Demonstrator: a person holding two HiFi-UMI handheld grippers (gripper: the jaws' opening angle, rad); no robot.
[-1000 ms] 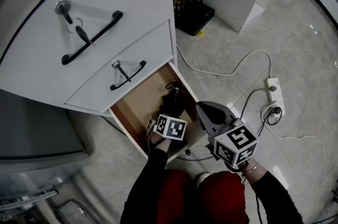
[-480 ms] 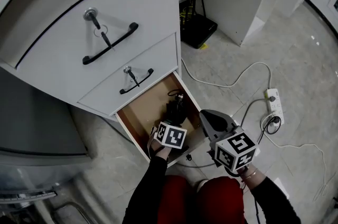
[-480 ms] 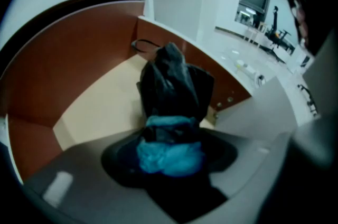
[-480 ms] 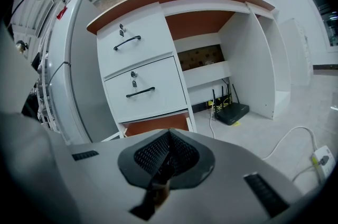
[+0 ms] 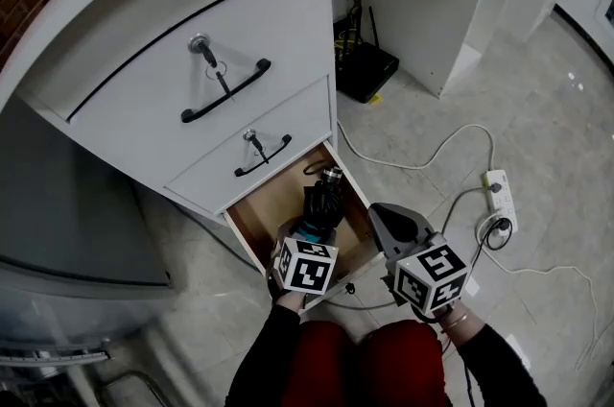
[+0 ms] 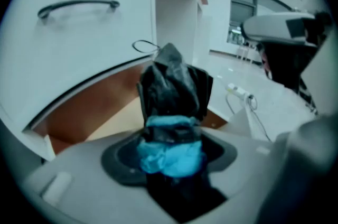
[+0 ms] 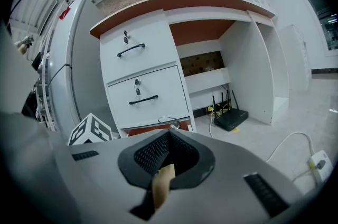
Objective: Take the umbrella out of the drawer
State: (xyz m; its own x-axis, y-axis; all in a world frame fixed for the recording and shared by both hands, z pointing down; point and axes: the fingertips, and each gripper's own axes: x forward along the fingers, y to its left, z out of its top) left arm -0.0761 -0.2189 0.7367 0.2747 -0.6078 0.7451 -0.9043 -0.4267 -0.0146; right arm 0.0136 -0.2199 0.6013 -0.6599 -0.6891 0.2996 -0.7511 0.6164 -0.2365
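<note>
A folded black umbrella (image 5: 323, 201) with a blue band (image 6: 171, 151) pokes up over the open bottom drawer (image 5: 251, 232), its strap end toward the cabinet. My left gripper (image 5: 309, 229) is shut on the umbrella's near end. In the left gripper view the umbrella (image 6: 174, 88) stands between the jaws above the drawer's wooden inside (image 6: 105, 106). My right gripper (image 5: 386, 219) hovers to the right of the drawer, shut and holding nothing. In the right gripper view the right gripper (image 7: 169, 136) points at the cabinet front, with the drawer (image 7: 158, 128) low ahead.
Two shut drawers (image 5: 225, 88) with black handles and keys sit above the open one. A black router (image 5: 366, 69) stands in the alcove. A white power strip (image 5: 497, 177) and cables lie on the tiled floor at right. The person's red trousers (image 5: 365, 357) are below.
My left gripper has closed on the umbrella and risen, lifting its near end up from the drawer. The right gripper has barely moved.
</note>
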